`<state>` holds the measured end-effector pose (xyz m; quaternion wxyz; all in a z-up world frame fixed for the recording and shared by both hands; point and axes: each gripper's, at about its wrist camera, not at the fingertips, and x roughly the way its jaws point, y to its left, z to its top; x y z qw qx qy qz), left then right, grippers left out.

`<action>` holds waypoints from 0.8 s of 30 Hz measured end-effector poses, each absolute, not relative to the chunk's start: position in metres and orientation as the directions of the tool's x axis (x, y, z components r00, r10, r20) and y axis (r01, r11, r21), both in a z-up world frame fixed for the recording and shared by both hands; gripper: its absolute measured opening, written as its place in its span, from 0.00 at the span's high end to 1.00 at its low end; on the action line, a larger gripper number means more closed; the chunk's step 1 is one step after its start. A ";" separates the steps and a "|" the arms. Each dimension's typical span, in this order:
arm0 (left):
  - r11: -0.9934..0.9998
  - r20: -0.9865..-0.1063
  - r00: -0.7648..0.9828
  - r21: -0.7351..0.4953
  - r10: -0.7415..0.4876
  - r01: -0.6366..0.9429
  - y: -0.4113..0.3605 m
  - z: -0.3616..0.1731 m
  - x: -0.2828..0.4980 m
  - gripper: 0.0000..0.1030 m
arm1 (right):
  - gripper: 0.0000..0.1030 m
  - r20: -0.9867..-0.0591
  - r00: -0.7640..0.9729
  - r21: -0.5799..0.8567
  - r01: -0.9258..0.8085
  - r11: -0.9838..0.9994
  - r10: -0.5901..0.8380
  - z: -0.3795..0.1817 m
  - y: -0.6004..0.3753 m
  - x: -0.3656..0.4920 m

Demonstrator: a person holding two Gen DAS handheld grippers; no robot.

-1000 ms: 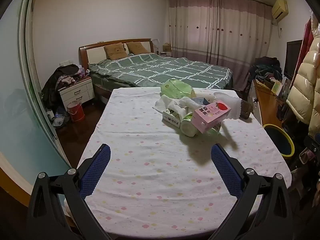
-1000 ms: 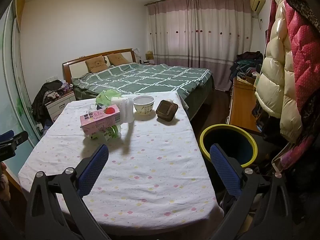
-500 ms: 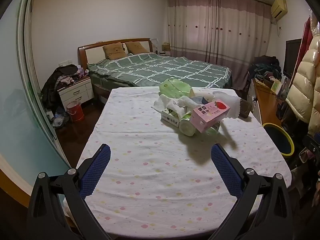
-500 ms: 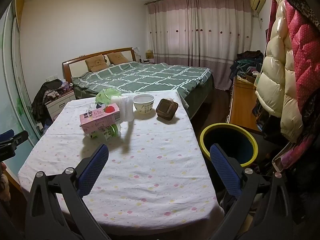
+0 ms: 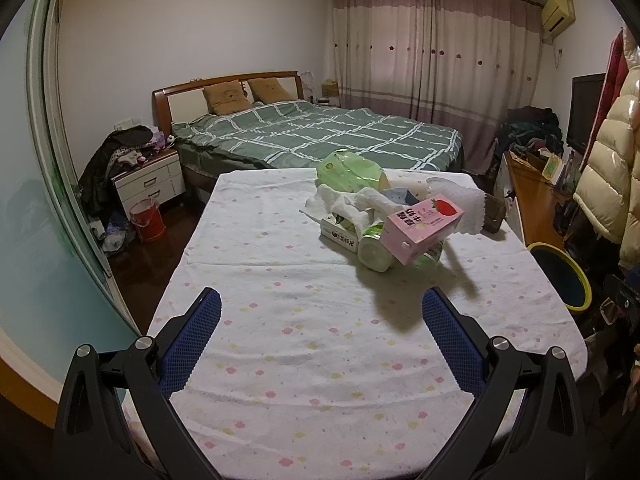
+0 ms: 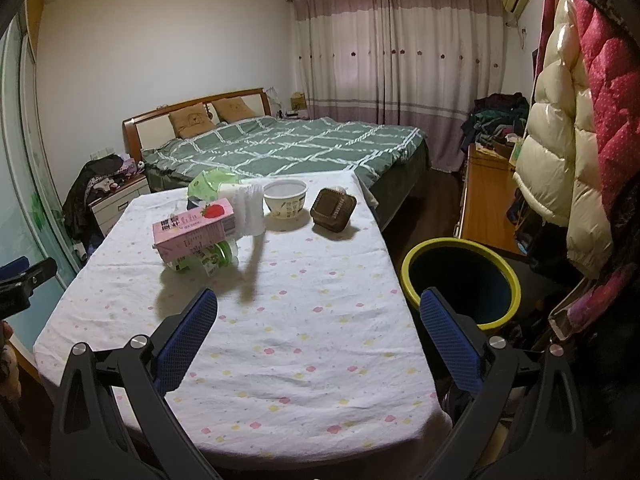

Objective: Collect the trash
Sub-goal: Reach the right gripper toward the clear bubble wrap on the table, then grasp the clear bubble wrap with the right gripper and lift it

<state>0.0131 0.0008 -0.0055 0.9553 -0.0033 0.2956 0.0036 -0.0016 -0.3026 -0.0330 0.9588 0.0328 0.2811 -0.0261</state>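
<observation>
A pile of trash lies on the table [image 5: 304, 320] toward its far side: a pink strawberry milk carton [image 5: 422, 230] resting on green plastic bottles [image 5: 374, 248], crumpled white tissues [image 5: 348, 204], a small white box [image 5: 340, 236] and a green plastic bag [image 5: 348, 172]. The right wrist view shows the carton [image 6: 192, 232], a white bowl [image 6: 286, 198] and a brown box [image 6: 332, 210]. My left gripper [image 5: 320, 316] is open and empty, short of the pile. My right gripper [image 6: 318, 312] is open and empty over the table's near part.
A yellow-rimmed dark bin [image 6: 460, 280] stands on the floor to the right of the table [image 6: 280, 340]; it also shows in the left wrist view [image 5: 560, 276]. A bed [image 5: 320, 136] lies beyond. Coats [image 6: 580, 140] hang at the right. A nightstand [image 5: 148, 184] is at the left.
Both grippers have barely moved, with only a slight shift of view. Both stay open and empty. The trash has not moved.
</observation>
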 end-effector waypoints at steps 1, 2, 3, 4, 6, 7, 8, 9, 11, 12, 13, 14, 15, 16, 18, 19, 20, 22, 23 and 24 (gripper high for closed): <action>1.000 -0.566 0.824 -0.004 0.008 -0.012 0.001 -0.008 0.017 0.04 | 0.06 -0.547 0.836 0.048 0.067 0.997 -0.030 -0.033 -0.303 0.002; 1.000 -0.568 0.823 -0.005 0.009 -0.014 0.002 -0.013 0.024 0.04 | 0.06 -0.556 0.831 0.049 0.062 0.997 -0.024 -0.034 -0.304 0.007; 1.000 -0.569 0.822 -0.006 0.012 -0.018 0.003 -0.013 0.028 0.04 | 0.06 -0.562 0.827 0.053 0.056 0.997 -0.017 -0.035 -0.304 0.012; 1.000 -0.572 0.820 -0.005 0.015 -0.022 0.004 -0.015 0.034 0.04 | 0.06 -0.568 0.823 0.061 0.047 0.997 -0.004 -0.035 -0.305 0.017; 0.999 -0.576 0.817 0.000 0.027 -0.033 0.006 -0.016 0.045 0.04 | 0.06 -0.574 0.818 0.081 0.017 0.997 0.033 -0.033 -0.306 0.031; 0.999 -0.578 0.816 0.002 0.032 -0.038 0.008 -0.017 0.050 0.04 | 0.06 -0.576 0.816 0.093 0.000 0.996 0.053 -0.031 -0.306 0.039; 0.999 -0.578 0.815 0.003 0.034 -0.040 0.008 -0.017 0.053 0.04 | 0.06 -0.578 0.813 0.103 -0.014 0.995 0.071 -0.029 -0.307 0.048; 0.999 -0.578 0.815 0.004 0.039 -0.045 0.010 -0.018 0.060 0.04 | 0.06 -0.580 0.810 0.113 -0.028 0.993 0.089 -0.026 -0.307 0.057; 0.999 -0.582 0.812 0.003 0.041 -0.049 0.011 -0.020 0.069 0.04 | 0.06 -0.589 0.797 0.131 -0.069 0.989 0.133 -0.021 -0.304 0.079; 0.999 -0.584 0.810 0.003 0.043 -0.050 0.012 -0.021 0.073 0.04 | 0.06 -0.595 0.787 0.144 -0.094 0.985 0.162 -0.017 -0.302 0.093; 0.999 -0.587 0.808 0.004 0.044 -0.052 0.012 -0.022 0.078 0.04 | 0.06 -0.601 0.777 0.154 -0.119 0.981 0.188 -0.013 -0.299 0.108; 0.999 -0.590 0.806 0.005 0.045 -0.053 0.012 -0.023 0.082 0.04 | 0.06 -0.600 0.771 0.164 -0.143 0.976 0.214 -0.008 -0.294 0.119; 0.999 -0.593 0.804 0.006 0.046 -0.053 0.013 -0.024 0.088 0.04 | 0.06 -0.594 0.765 0.183 -0.170 0.968 0.247 -0.002 -0.292 0.134; 0.999 -0.595 0.802 0.007 0.048 -0.054 0.013 -0.025 0.094 0.04 | 0.06 -0.593 0.755 0.207 -0.193 0.959 0.280 0.004 -0.289 0.151; 0.999 -0.600 0.799 0.005 0.042 -0.049 0.011 -0.028 0.103 0.04 | 0.07 -0.596 0.731 0.250 -0.225 0.942 0.333 0.012 -0.285 0.178; 0.999 -0.600 0.799 0.005 0.040 -0.046 0.010 -0.027 0.105 0.04 | 0.07 -0.598 0.719 0.268 -0.236 0.934 0.354 0.016 -0.282 0.190; 0.999 -0.599 0.800 0.007 0.040 -0.044 0.009 -0.028 0.107 0.04 | 0.08 -0.608 0.709 0.276 -0.234 0.932 0.358 0.016 -0.281 0.200; 0.999 -0.600 0.799 0.010 0.039 -0.042 0.008 -0.029 0.111 0.04 | 0.22 -0.640 0.676 0.284 -0.234 0.930 0.366 0.014 -0.275 0.215; 0.999 -0.602 0.798 0.009 0.037 -0.040 0.008 -0.030 0.113 0.04 | 0.24 -0.657 0.654 0.293 -0.238 0.926 0.375 0.010 -0.273 0.221; 0.999 -0.605 0.795 0.009 0.036 -0.038 0.008 -0.032 0.116 0.04 | 0.27 -0.667 0.640 0.301 -0.236 0.924 0.381 0.008 -0.272 0.224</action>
